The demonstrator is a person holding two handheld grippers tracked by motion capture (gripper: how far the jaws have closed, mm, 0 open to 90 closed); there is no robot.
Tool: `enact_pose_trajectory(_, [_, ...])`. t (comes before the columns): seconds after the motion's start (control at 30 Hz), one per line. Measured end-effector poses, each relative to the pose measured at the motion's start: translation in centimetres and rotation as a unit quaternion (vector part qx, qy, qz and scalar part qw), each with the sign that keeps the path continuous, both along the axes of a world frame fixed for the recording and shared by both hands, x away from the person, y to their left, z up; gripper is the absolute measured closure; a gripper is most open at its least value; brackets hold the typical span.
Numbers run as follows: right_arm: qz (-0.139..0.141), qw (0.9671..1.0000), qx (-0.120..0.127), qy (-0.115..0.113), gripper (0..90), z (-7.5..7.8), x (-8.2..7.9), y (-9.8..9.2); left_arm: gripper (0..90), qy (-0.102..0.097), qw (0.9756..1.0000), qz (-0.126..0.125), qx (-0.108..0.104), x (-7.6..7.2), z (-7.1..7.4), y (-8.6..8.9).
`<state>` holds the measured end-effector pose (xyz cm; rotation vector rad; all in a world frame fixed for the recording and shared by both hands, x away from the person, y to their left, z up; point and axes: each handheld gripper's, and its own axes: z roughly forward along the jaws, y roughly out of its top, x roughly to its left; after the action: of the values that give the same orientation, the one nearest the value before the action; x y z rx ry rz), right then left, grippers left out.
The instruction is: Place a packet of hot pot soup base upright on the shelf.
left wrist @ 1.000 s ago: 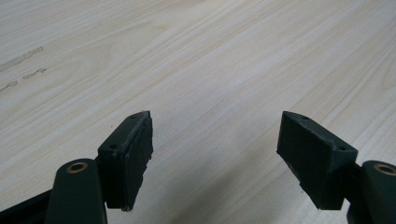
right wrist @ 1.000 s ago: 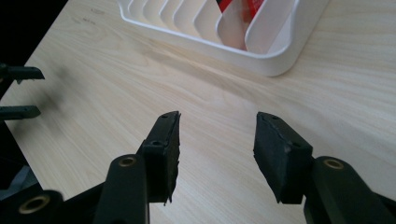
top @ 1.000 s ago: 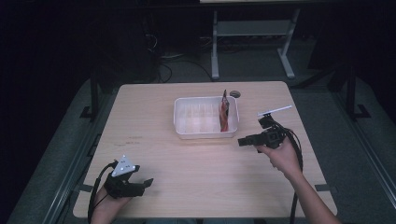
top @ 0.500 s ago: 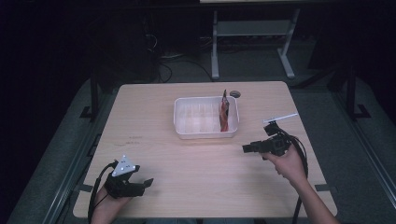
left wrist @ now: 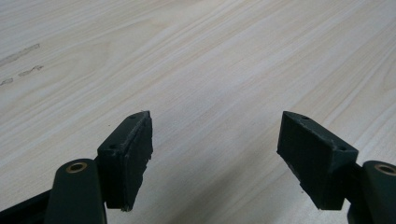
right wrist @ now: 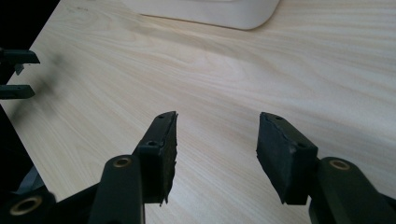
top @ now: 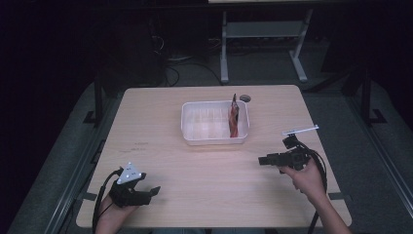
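A tray (top: 194, 123) sits on the worktop (top: 160, 112), toward its far edge and near the middle. A strip-shaped item (top: 234, 119) stands tilted in the tray's right end. The left gripper (top: 155, 190) rests near the front left corner, the right gripper (top: 261, 160) nearer the right edge, in front of the tray.

A white plastic tray (top: 214, 124) sits well ahead of both grippers, nearer the right gripper (top: 263, 160) than the left gripper (top: 155, 190). A reddish-brown strip (top: 234, 118) leans upright against its right inner wall.
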<state>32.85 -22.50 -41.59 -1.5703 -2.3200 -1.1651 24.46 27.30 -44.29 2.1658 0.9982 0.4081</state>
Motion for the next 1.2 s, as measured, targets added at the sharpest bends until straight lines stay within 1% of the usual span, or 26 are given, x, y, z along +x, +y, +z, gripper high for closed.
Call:
enact_pose_trajectory(0.27, [-0.008, 0.9999, 0.008, 0.004, 45.8, -0.9, -0.8, -0.7, 26.2, 0.001, 1.0, -0.002, 0.001, 0.0, -0.1, -0.1])
enact_pose_trajectory(0.57, [-0.011, 0.9999, 0.006, 0.003, 45.4, -1.7, -1.7, -1.5, 26.2, 0.002, 1.0, -0.002, 0.002, 0.0, -0.1, -0.2])
enact_pose_trajectory(0.8, [-0.009, 1.0, 0.001, 0.004, 44.8, -2.2, -2.4, -1.7, 26.2, 0.005, 1.0, -0.004, 0.002, 0.0, -0.2, -0.2])
enact_pose_trajectory(0.87, [-0.008, 1.0, -0.001, 0.001, 44.8, -2.3, -2.6, -1.7, 26.2, 0.005, 1.0, -0.004, 0.002, 0.1, -0.2, -0.2])
enact_pose_trajectory(1.2, [0.005, 1.0, -0.004, -0.003, 43.6, -2.9, -3.7, -1.3, 26.2, 0.004, 1.0, -0.006, 0.002, 0.1, -0.2, -0.3])
